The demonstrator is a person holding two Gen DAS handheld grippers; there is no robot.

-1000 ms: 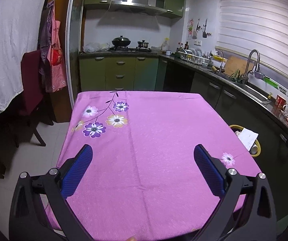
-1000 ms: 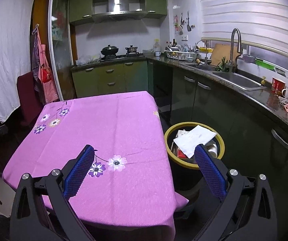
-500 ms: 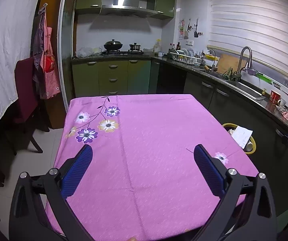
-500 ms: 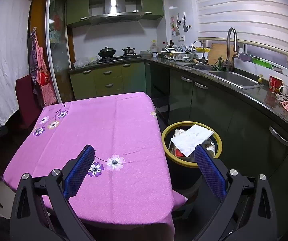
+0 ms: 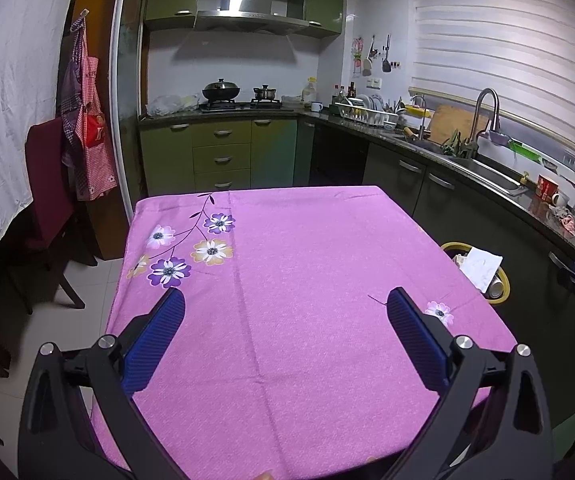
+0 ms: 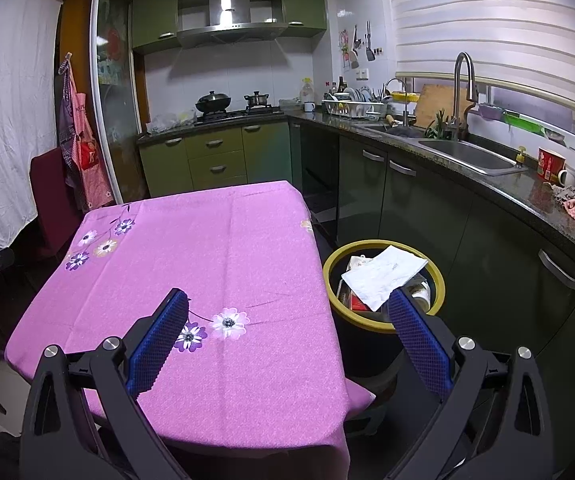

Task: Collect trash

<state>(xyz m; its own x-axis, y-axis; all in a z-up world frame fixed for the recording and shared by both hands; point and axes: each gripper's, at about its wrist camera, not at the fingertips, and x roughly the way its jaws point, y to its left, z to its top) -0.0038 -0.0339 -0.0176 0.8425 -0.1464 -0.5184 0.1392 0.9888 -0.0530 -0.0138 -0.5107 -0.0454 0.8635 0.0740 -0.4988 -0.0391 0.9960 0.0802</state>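
Trash bin (image 6: 383,322) beside table (image 6: 215,248); both tongs (image 5: 285,312) (image 6: 287,312) spread, empty.

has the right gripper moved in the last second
Yes, slightly. The right gripper has pulled back and risen: against its fingers, the yellow-rimmed trash bin and the table sit a little lower and farther off.

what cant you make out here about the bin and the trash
- What lies deeper in the trash bin, right wrist view: the white paper covers it.
- Bin's near side, left wrist view: hidden behind the tablecloth edge.
- Print on the paper: too small.
- Floor under the table: hidden in both views.
- Right gripper and left gripper: open, empty.
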